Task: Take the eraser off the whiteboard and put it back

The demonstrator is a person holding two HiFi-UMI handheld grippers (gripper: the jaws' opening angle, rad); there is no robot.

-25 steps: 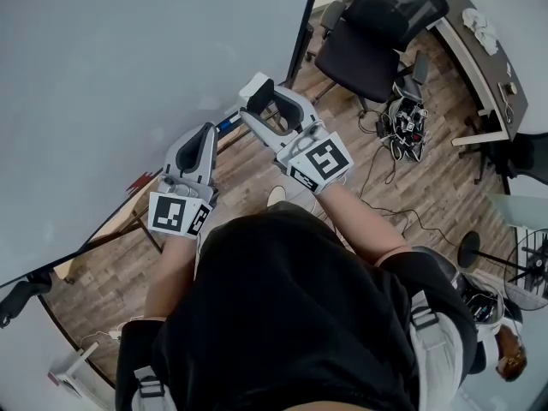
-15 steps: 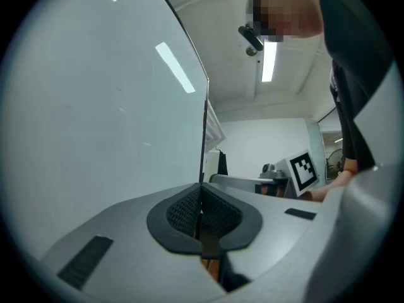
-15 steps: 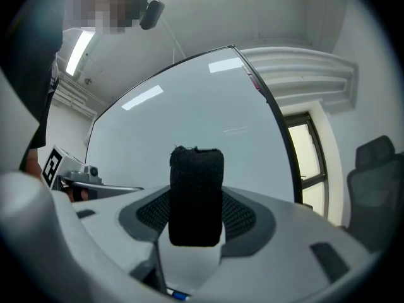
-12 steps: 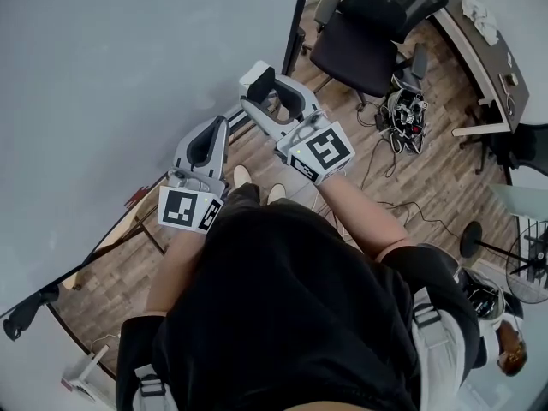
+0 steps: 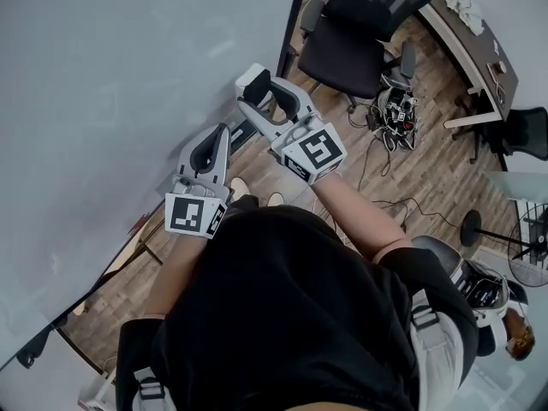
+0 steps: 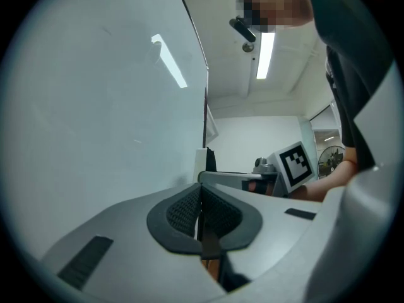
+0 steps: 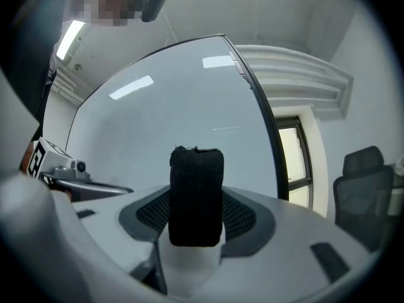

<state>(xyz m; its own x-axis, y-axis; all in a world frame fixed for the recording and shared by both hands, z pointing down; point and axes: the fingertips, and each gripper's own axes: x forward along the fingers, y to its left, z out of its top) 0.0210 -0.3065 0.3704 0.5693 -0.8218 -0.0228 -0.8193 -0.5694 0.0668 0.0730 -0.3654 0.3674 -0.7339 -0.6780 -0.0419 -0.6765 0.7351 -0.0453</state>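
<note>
Left gripper (image 5: 217, 137) and right gripper (image 5: 257, 92) are drifting nearer the whiteboard (image 5: 128, 84) than a second ago.
Left jaws are resting shut and empty; right jaws are clamping the black eraser (image 7: 196, 194) upright, near the board.

The left forearm (image 5: 174, 272) and right forearm (image 5: 358, 219) reach forward side by side, each holding its tool level. The left tool (image 5: 221, 135) has its jaws pressed together, empty. The right tool (image 5: 257, 88), slightly further forward, clamps the eraser (image 7: 196, 194).
</note>
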